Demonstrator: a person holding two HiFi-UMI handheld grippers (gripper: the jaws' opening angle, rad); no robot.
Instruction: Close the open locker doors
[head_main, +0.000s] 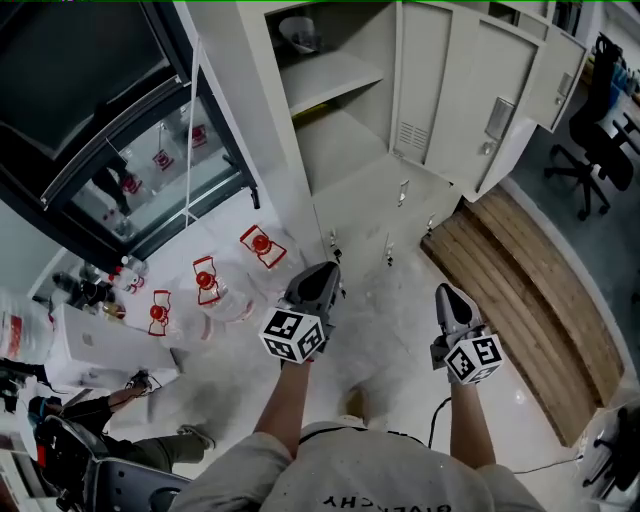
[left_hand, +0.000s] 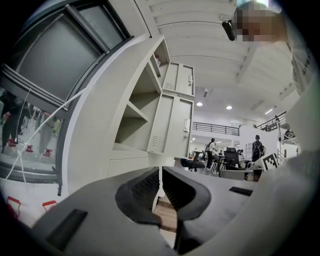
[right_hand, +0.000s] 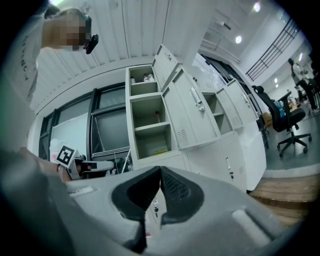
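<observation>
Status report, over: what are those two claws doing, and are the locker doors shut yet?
Left gripper shut, empty. Right gripper shut, empty. Locker doors open, untouched. Nothing between grippers and doors.

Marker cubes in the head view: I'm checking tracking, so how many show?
2. One marker cube is on the left gripper, left of centre; the other is on the right gripper, right of centre. None seems hidden.

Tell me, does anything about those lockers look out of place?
Yes: several upper locker doors hang wide open, swung out from the cabinet and baring the shelves inside, while the lower doors beneath them are shut. I can see nothing spilled or broken.
</observation>
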